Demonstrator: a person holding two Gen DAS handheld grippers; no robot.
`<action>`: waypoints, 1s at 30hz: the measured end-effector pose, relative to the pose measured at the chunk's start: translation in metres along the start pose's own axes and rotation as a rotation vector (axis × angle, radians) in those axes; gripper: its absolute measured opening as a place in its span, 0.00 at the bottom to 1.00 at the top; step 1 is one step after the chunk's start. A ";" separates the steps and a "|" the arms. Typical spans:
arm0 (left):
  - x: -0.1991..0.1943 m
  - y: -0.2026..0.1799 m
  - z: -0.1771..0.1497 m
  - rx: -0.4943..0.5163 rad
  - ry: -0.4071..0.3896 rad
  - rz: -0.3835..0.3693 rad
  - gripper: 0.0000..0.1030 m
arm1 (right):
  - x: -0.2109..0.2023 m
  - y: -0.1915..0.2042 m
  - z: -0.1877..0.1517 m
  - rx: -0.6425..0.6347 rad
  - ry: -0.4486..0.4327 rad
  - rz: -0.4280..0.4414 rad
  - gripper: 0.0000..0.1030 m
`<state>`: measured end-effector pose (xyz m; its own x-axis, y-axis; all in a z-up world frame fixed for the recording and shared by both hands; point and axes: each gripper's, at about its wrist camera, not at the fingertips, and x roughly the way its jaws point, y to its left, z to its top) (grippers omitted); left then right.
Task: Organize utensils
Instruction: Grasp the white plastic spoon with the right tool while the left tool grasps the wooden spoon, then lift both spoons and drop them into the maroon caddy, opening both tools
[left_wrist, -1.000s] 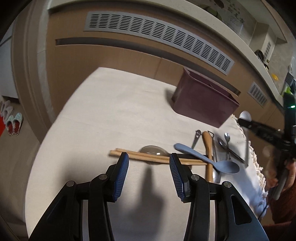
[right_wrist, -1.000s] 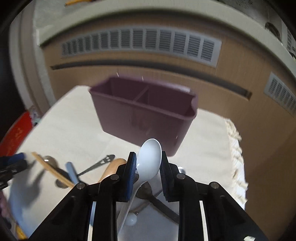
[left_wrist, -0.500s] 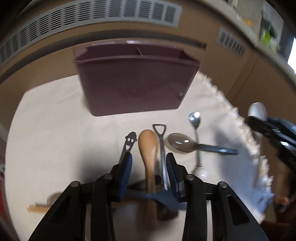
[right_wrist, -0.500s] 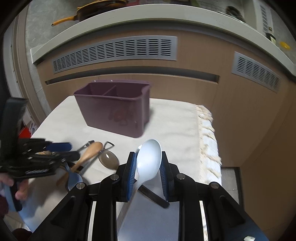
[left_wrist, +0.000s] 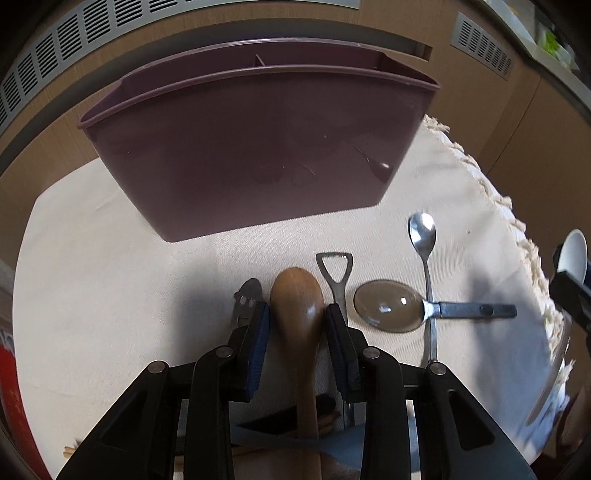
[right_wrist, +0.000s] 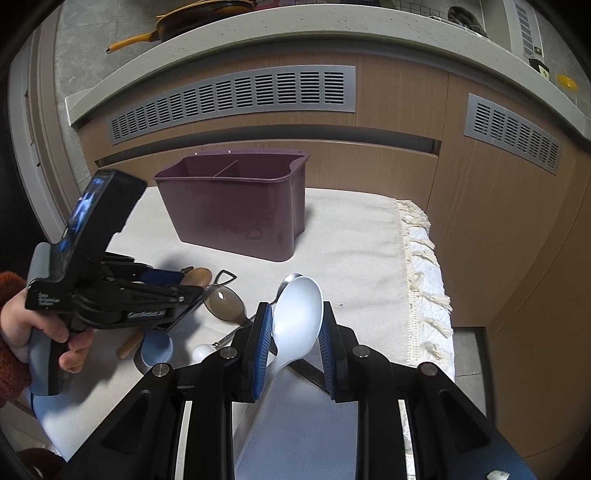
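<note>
**Left jaws closing around the wooden spoon**

The left gripper (left_wrist: 297, 314) is narrowing its jaws around the wooden spoon (left_wrist: 299, 310), which is lying on the cream tablecloth (left_wrist: 110, 288) just before the purple divided caddy (left_wrist: 258, 147). The right gripper (right_wrist: 297, 325) is holding a white spoon (right_wrist: 297, 317) above the cloth.

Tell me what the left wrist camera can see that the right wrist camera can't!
Only the left wrist view shows the small steel spoon whole and the smiley-faced metal utensil beside the wooden spoon, which sits between the closing jaws of the left gripper.

Only the right wrist view shows the person's hand, the yellow pan on the counter, and the right gripper clamped on the white spoon.

Both show the purple caddy and the cream cloth.
</note>
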<state>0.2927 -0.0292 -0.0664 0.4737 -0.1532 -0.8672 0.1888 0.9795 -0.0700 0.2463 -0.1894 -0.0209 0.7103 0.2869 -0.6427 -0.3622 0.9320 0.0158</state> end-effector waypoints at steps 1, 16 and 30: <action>-0.003 0.003 -0.002 -0.015 -0.013 -0.013 0.29 | -0.001 0.001 0.001 0.001 -0.002 0.003 0.22; -0.124 0.043 -0.054 -0.143 -0.417 -0.104 0.28 | -0.012 0.018 0.014 0.004 -0.038 0.071 0.22; -0.213 0.079 0.055 -0.158 -0.786 -0.177 0.29 | -0.041 0.042 0.150 -0.103 -0.518 -0.062 0.23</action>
<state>0.2539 0.0735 0.1394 0.9236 -0.2967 -0.2428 0.2218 0.9301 -0.2927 0.2926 -0.1293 0.1212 0.9279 0.3279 -0.1776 -0.3489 0.9316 -0.1023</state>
